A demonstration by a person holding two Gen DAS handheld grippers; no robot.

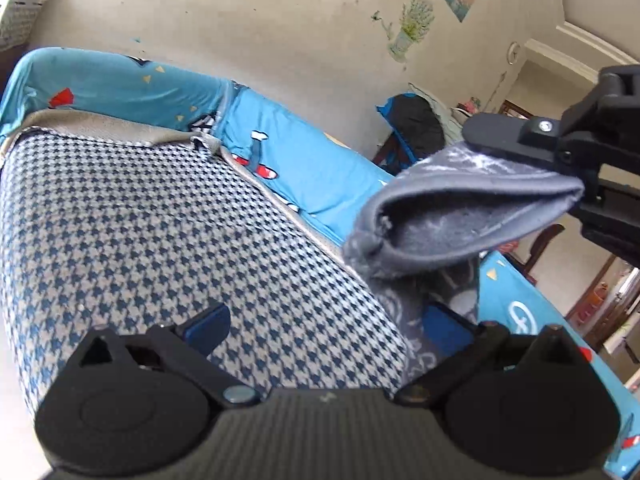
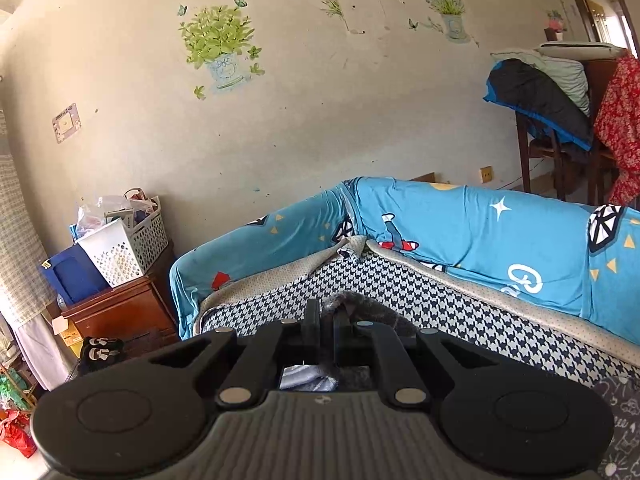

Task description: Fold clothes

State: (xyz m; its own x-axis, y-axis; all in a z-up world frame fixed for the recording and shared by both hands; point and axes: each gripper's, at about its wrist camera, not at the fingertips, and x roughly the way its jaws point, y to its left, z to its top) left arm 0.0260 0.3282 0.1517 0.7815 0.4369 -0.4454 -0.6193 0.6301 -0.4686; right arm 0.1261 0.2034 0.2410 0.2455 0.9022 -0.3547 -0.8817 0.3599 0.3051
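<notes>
The left gripper (image 1: 326, 330) is open, with its two blue pads wide apart and nothing between them. Just past it, on its right side, the gray garment (image 1: 460, 208) hangs in the air over the sofa seat (image 1: 160, 220). The right gripper (image 2: 327, 320) is closed tight on the top edge of that garment, with a bit of gray fuzzy cloth sticking up between its fingers. In the left view the cloth runs long from the right gripper's pinch down and to the left, and its lower part droops toward the left gripper. So the free end looks closest to the left gripper, which I think would need to go right and a little up to catch it. I count one gray garment, two grippers and one sofa. Farther back is the blue sofa cover (image 2: 480, 224), then the wall (image 2: 320, 100).
</notes>
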